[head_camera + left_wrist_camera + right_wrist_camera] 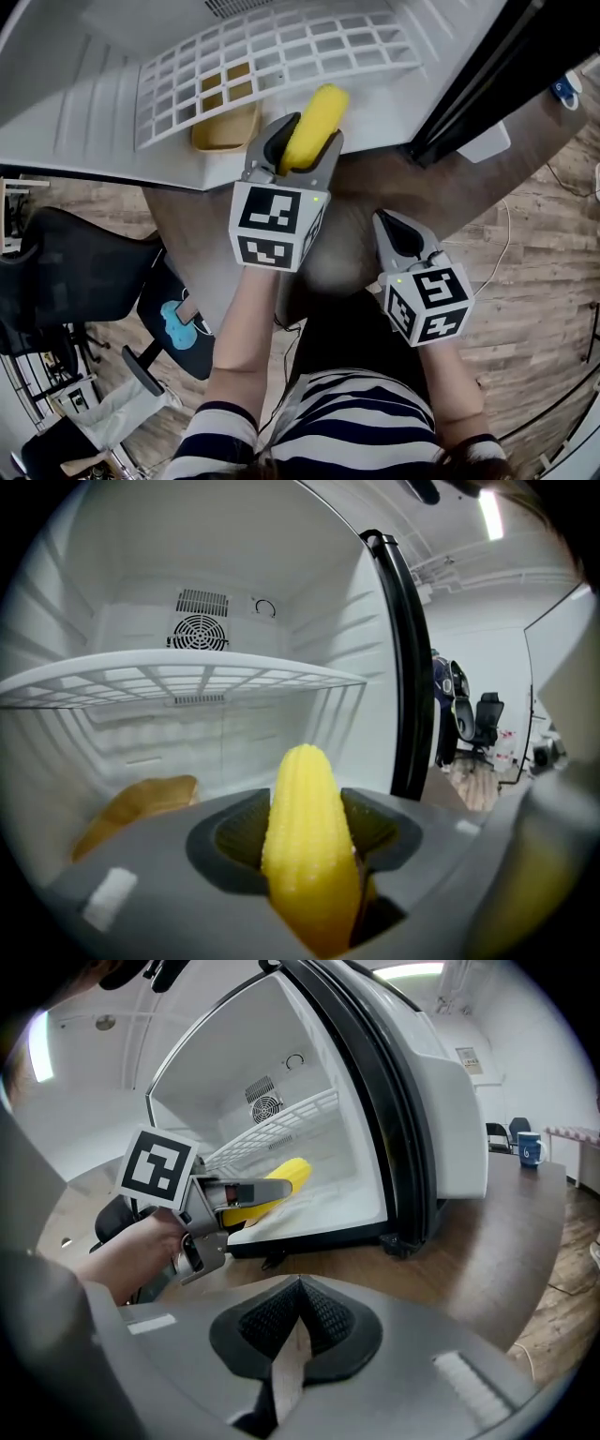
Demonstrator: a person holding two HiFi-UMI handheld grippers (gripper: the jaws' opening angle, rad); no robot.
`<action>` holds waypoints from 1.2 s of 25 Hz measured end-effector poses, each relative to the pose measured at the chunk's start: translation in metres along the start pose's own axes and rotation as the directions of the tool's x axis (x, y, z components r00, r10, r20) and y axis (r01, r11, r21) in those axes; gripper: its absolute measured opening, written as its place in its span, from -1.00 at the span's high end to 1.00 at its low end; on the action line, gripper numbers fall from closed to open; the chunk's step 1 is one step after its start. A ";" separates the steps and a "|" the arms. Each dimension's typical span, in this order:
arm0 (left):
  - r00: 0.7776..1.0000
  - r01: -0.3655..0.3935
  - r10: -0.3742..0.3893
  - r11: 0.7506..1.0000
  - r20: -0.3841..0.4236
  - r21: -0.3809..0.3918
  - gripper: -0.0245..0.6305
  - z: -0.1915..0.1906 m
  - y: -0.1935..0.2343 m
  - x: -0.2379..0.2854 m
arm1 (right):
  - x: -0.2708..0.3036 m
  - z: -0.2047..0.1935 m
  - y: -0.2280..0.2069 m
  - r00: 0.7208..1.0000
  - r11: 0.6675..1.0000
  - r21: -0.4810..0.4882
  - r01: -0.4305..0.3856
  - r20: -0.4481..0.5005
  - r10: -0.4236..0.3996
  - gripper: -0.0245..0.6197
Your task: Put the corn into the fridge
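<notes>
Fridge [84,103] [309,592] [441,1119] stands open on wooden table [487,178] [394,1269]. White wire shelf [281,56] [187,682] [281,1119] spans the compartment. Left gripper [305,133] [305,832] [248,1194] is at the fridge mouth, jaws clamped on the corn [314,127] [305,846] [281,1177]. The cob tip points inward, below shelf level and held off the fridge floor. Right gripper [405,239] [298,1321] is over the table, apart from the fridge; jaws together at the tips, nothing between them. Tan item [225,127] [141,808] lies on the fridge floor under the shelf, left of the corn; can't tell what it is. Blue mug [565,89] [531,1150] sits on the table to the right, well away from the fridge.
</notes>
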State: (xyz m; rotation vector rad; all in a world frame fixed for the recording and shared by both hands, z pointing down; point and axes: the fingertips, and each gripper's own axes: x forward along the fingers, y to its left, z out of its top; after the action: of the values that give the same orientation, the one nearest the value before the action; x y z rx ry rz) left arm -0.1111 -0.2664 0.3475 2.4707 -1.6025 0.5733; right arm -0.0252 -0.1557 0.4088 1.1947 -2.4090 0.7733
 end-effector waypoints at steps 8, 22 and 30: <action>0.999 -0.030 0.030 0.998 -0.018 0.047 0.93 0.007 0.011 0.024 | 0.016 -0.014 0.008 0.999 1.000 0.004 -0.019 -0.026 0.019 0.95; 0.989 -0.040 0.071 0.973 -0.130 0.226 0.93 -0.003 0.016 0.061 | 0.027 -0.028 0.011 0.998 0.999 0.007 -0.035 -0.060 0.035 0.95; 0.984 -0.017 0.060 0.970 -0.168 0.242 0.93 -0.008 0.015 0.072 | 0.029 -0.028 0.014 0.997 0.999 0.011 -0.044 -0.063 0.045 0.95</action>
State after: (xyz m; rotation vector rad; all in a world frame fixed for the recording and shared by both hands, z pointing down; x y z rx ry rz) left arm -0.1001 -0.3316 0.3815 2.4714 -1.5996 1.0150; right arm -0.0521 -0.1500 0.4414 1.1068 -2.3904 0.8245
